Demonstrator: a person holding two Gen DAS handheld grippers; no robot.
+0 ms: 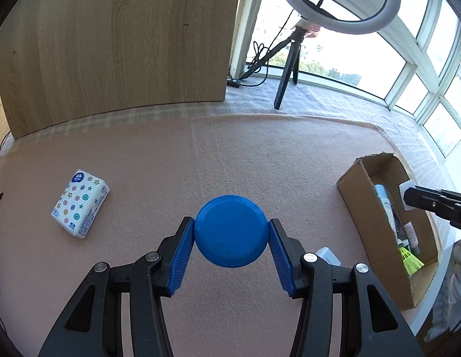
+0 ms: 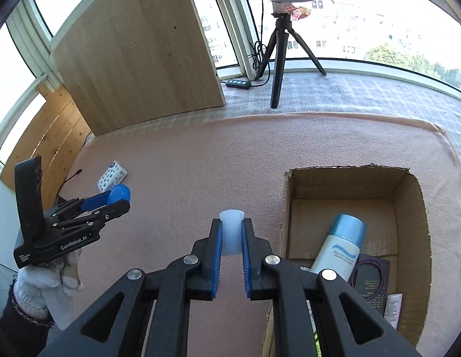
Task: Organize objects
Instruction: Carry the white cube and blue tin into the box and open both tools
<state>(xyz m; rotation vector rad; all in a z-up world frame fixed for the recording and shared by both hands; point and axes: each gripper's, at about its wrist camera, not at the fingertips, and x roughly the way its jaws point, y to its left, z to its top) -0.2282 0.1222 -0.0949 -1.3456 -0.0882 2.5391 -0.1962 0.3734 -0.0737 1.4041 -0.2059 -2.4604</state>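
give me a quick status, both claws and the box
Left claw shut on blue round lid. Right claw shut on small white cup. Cardboard box open, partly filled. Tissue pack loose on mat.

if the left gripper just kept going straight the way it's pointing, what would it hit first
Probably nothing soon. The left gripper, shut on the blue round lid, points across open pink mat toward the wooden panel at the far edge. The tissue pack lies off to its left, the cardboard box to its right. Depth is uncertain.

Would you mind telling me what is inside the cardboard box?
Inside the cardboard box: a blue-capped white bottle, a dark card, a small tube and a yellow-green shuttlecock. The right claw hides the near corner.
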